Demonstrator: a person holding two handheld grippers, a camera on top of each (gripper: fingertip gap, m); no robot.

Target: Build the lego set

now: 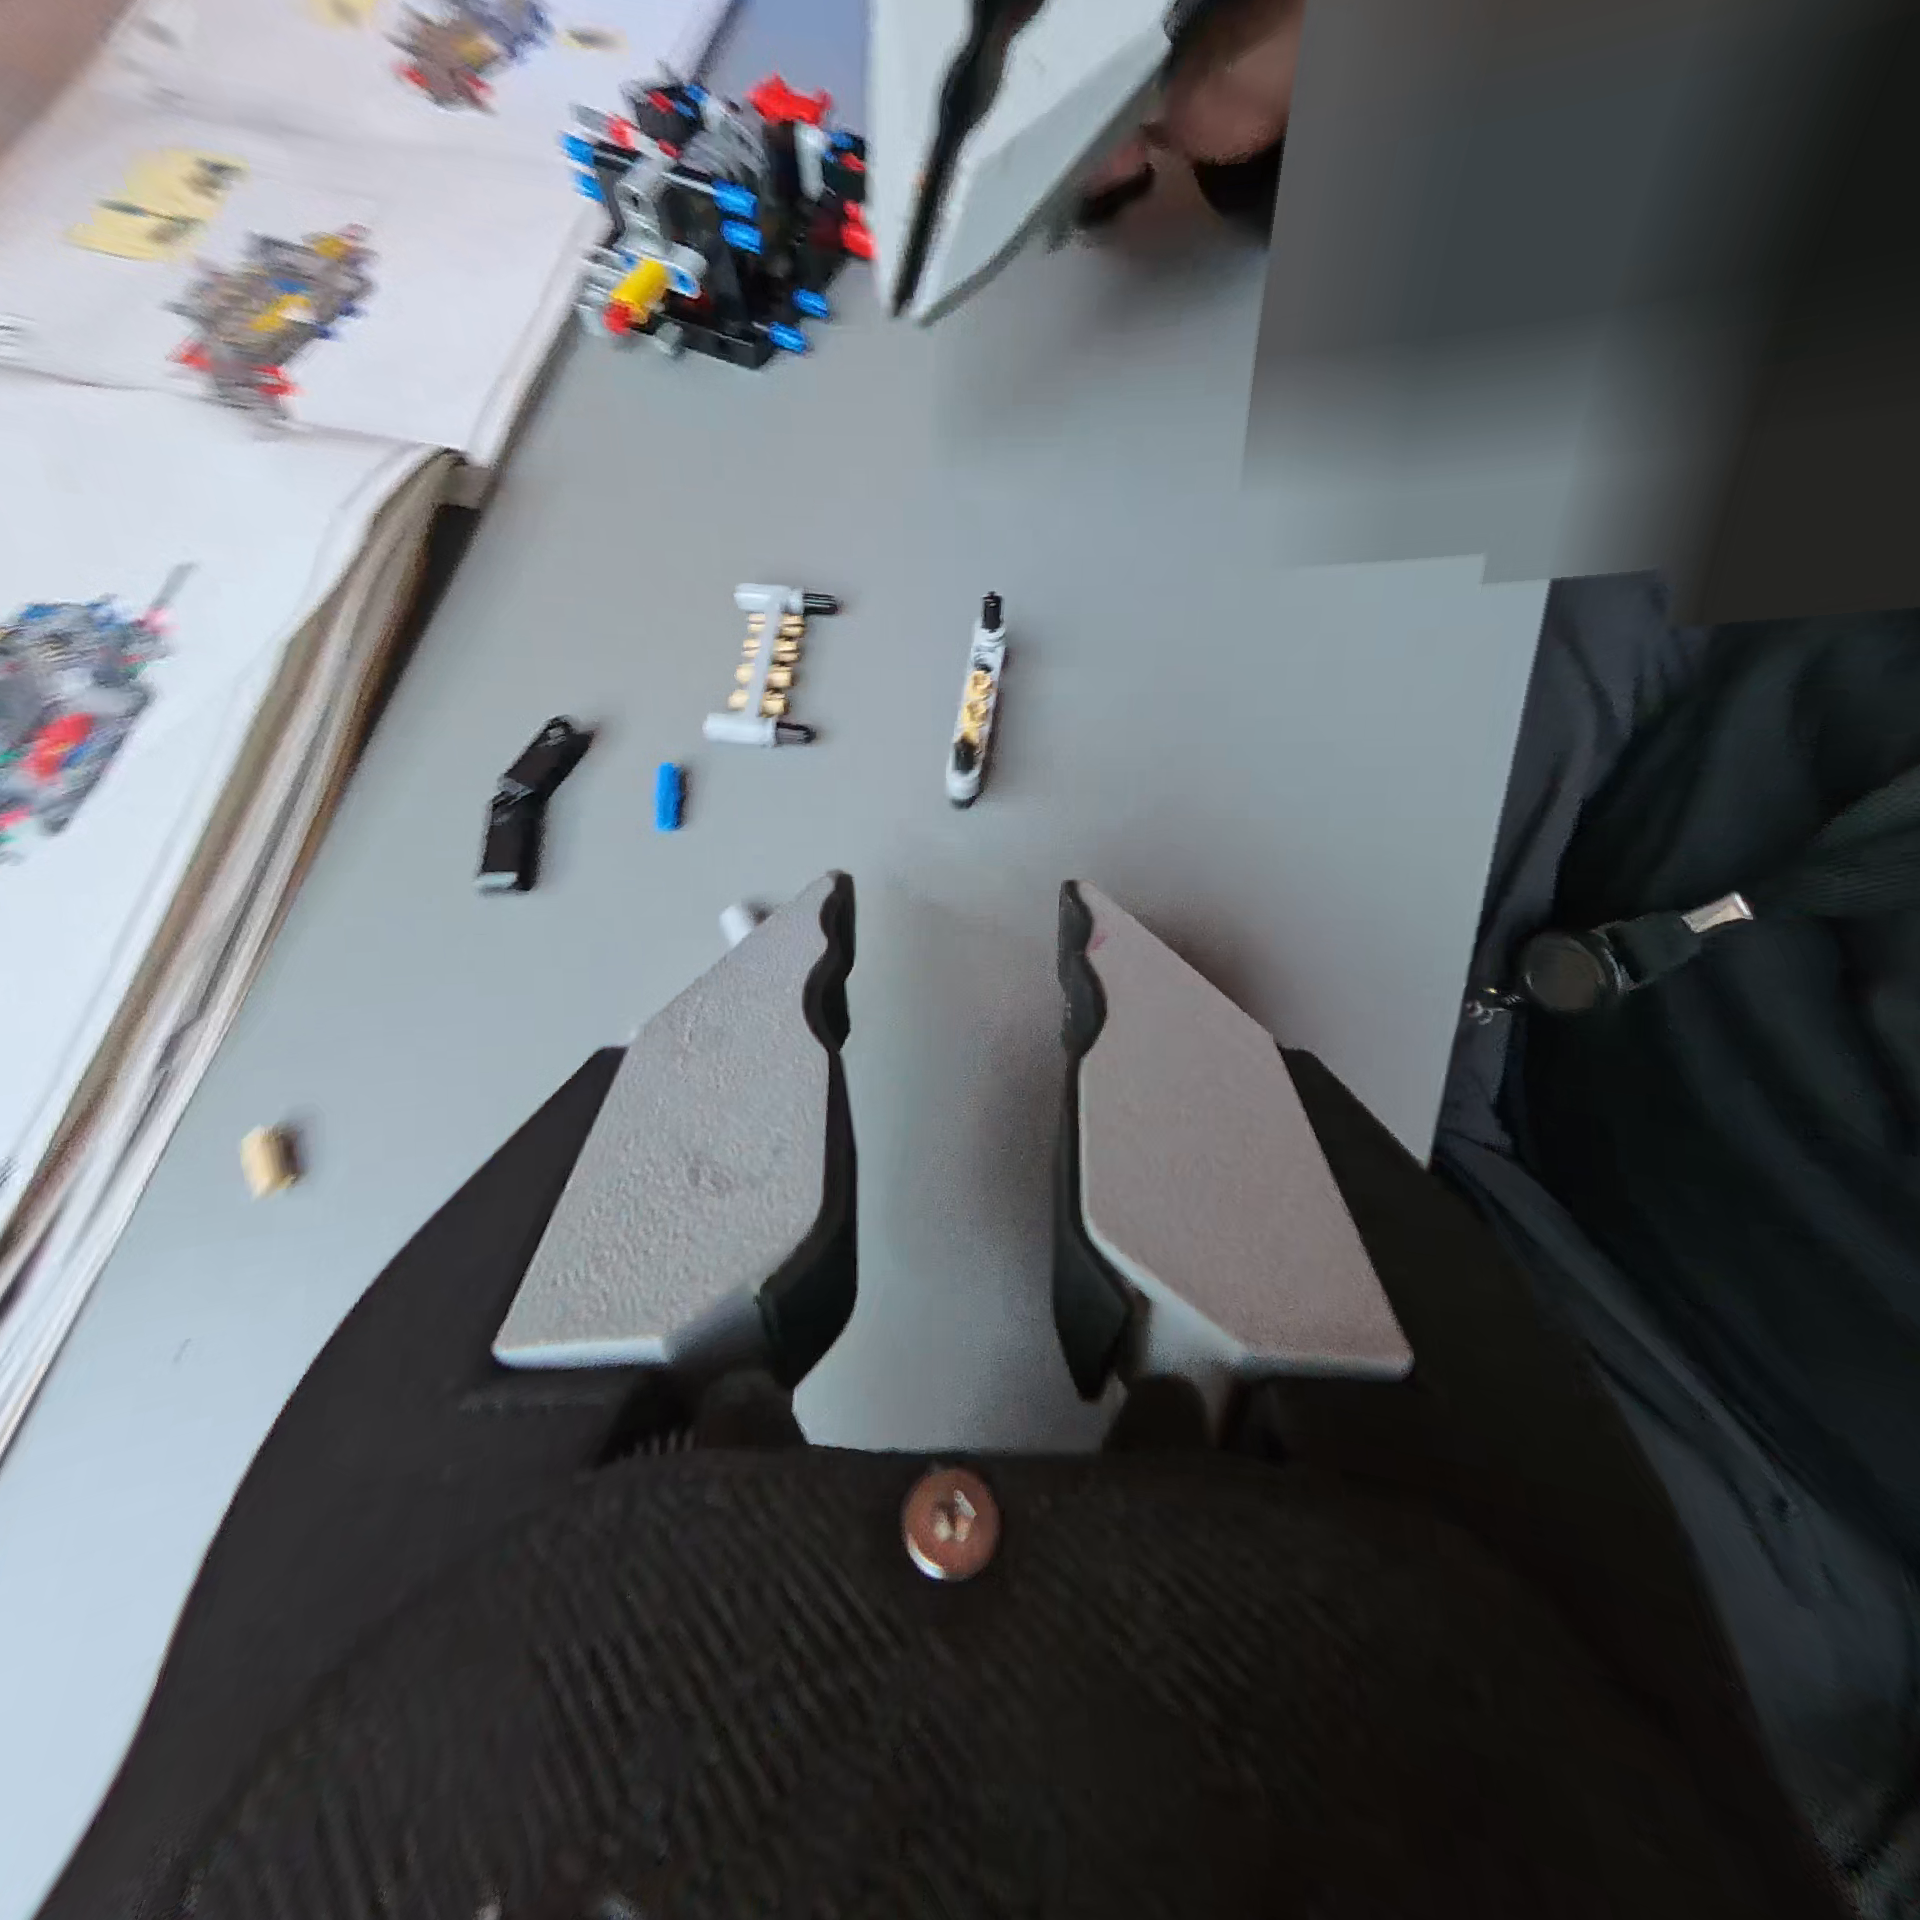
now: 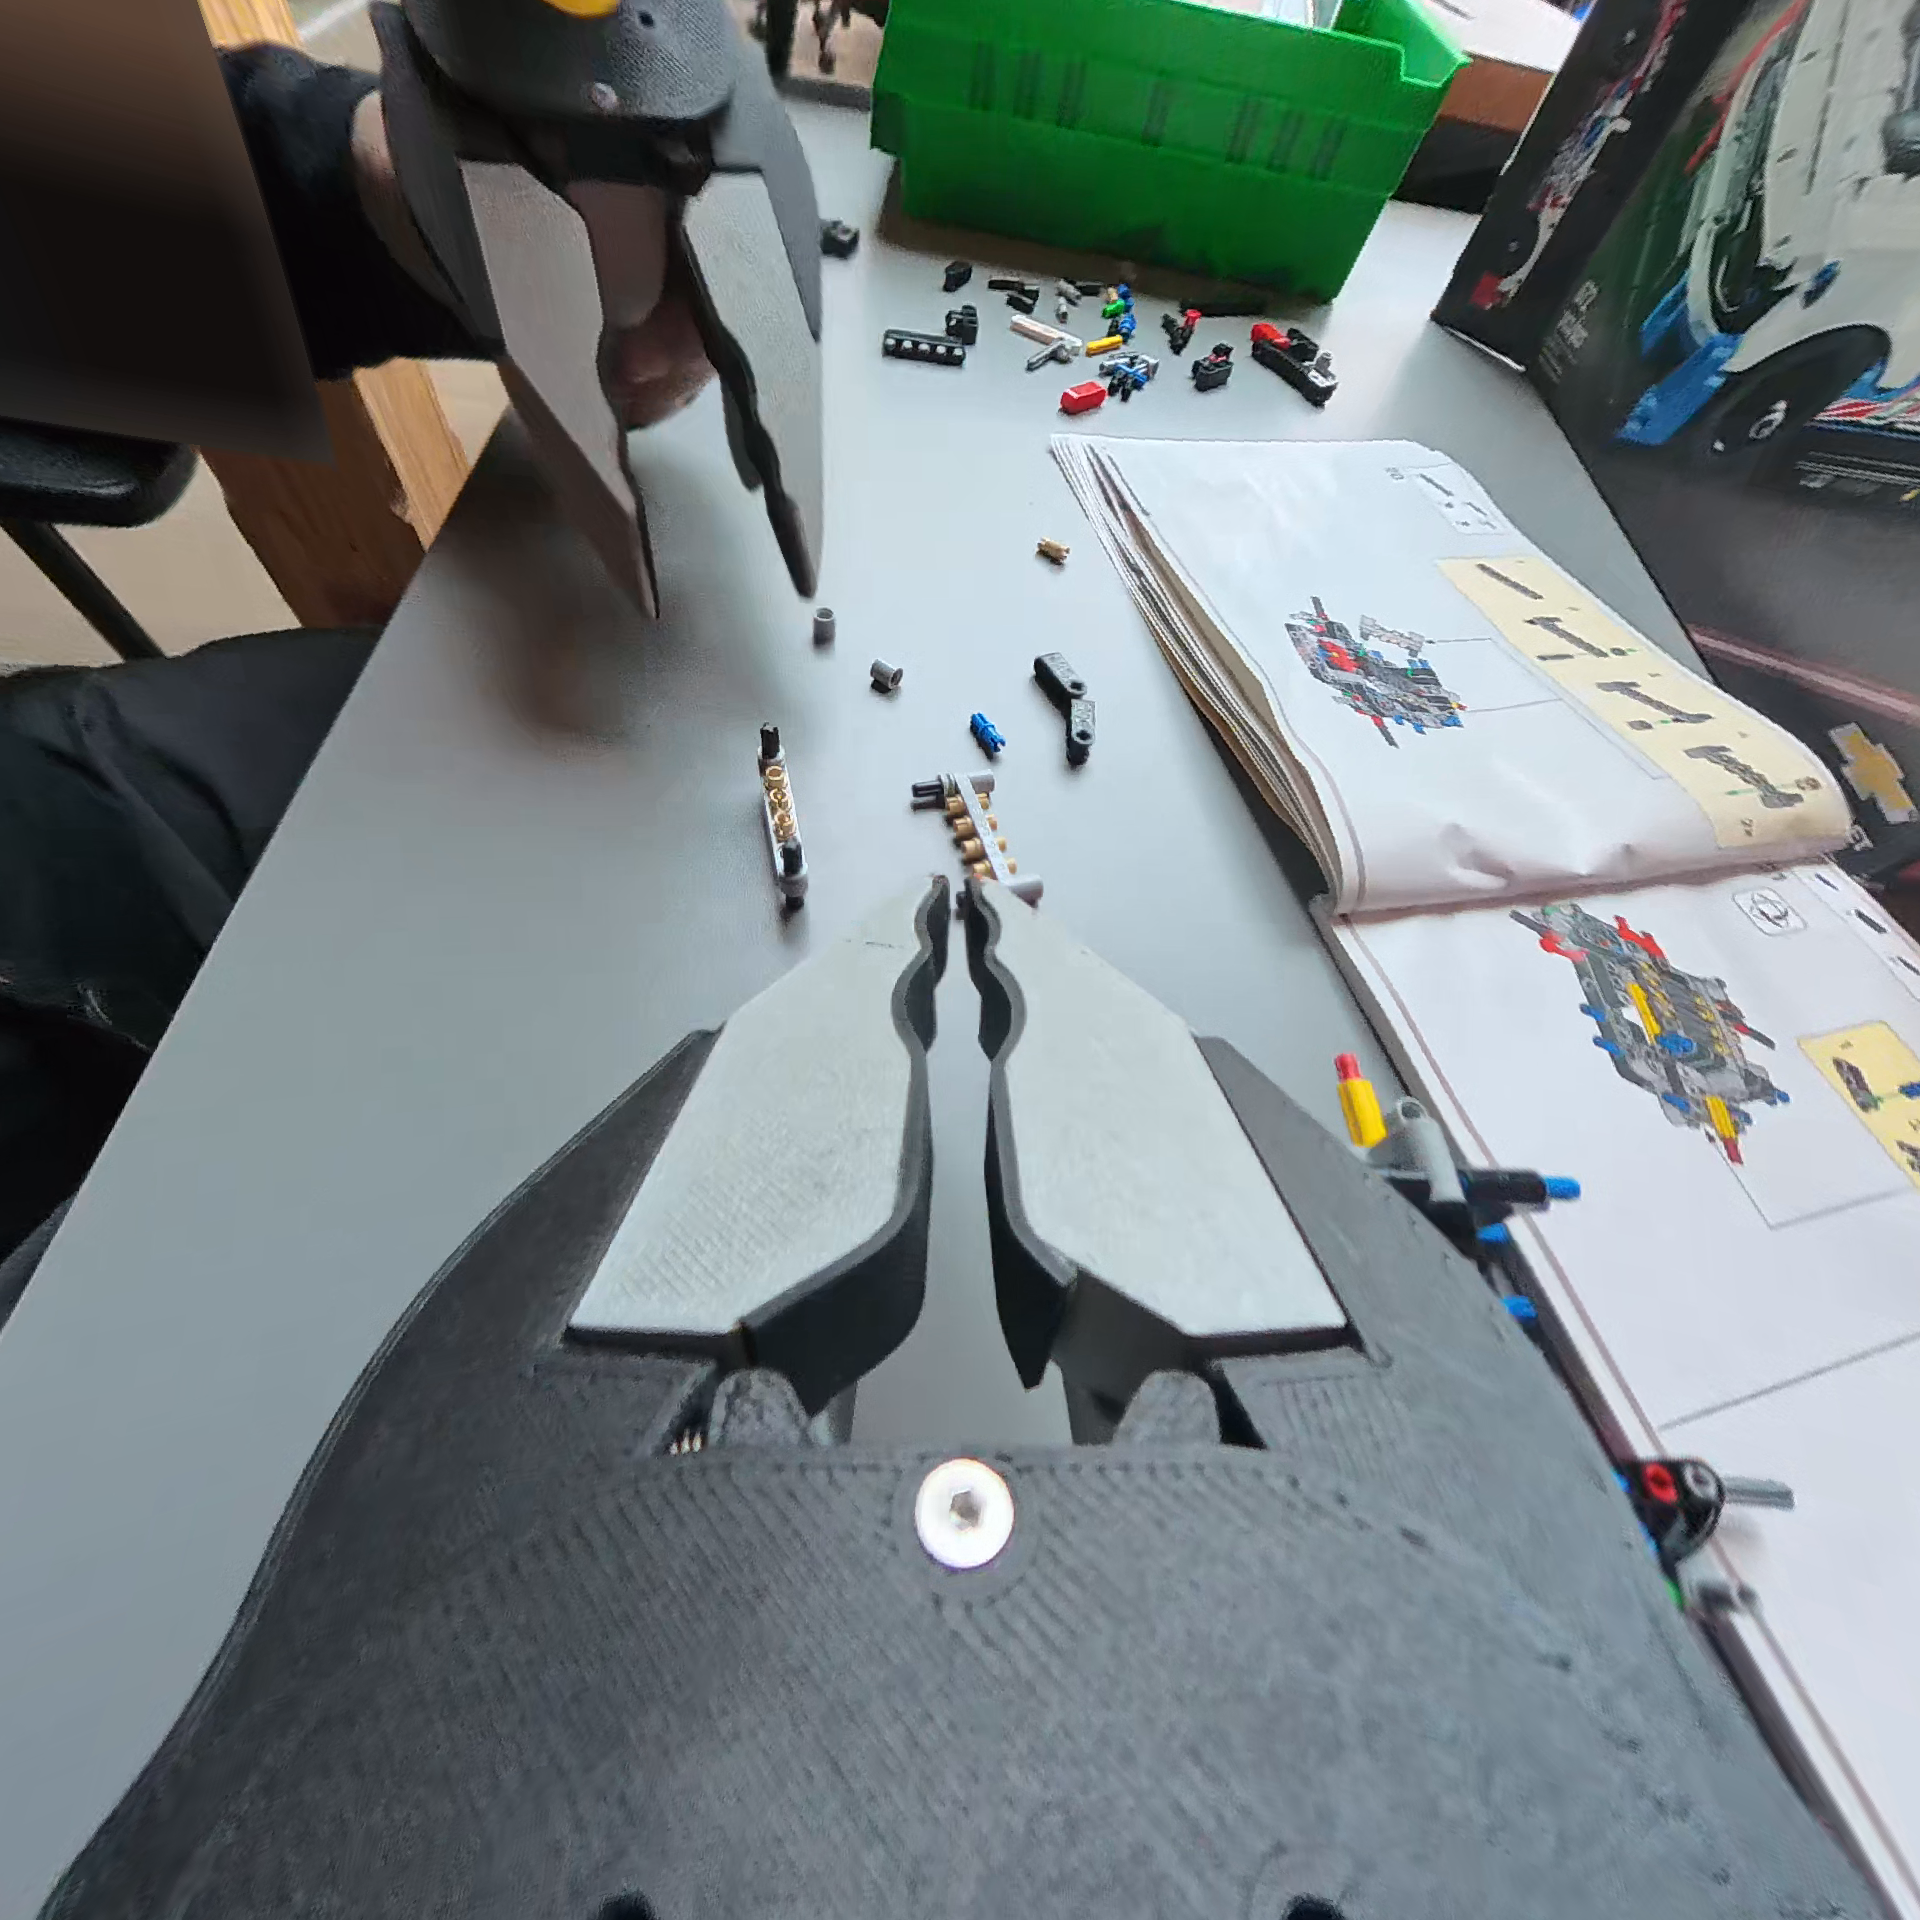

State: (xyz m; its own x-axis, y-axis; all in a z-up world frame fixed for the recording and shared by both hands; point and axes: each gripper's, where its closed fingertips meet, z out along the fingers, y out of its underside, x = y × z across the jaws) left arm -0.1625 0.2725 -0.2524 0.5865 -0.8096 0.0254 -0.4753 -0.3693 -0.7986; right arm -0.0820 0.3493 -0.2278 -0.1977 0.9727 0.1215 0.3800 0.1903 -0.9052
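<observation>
Two grey beams with tan pins, one just ahead of the right gripper with its fingers nearly closed and empty, the other nearer the desk edge; left gripper fingers stood wide over bare desk, two grey bushes beside.

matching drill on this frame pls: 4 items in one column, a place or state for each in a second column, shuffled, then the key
Items
1. left gripper
2. right gripper
3. green bin
4. blue pin

Place or state
A. lying loose on the grey table, between the black angled piece and the grey beam with tan pins
B. open, nothing between its fingers
C. at the far end of the table, behind the scattered small parts
D. nearly shut, tips right at the near end of the beam with tan pins

Pairs: 1-B, 2-D, 3-C, 4-A
</observation>
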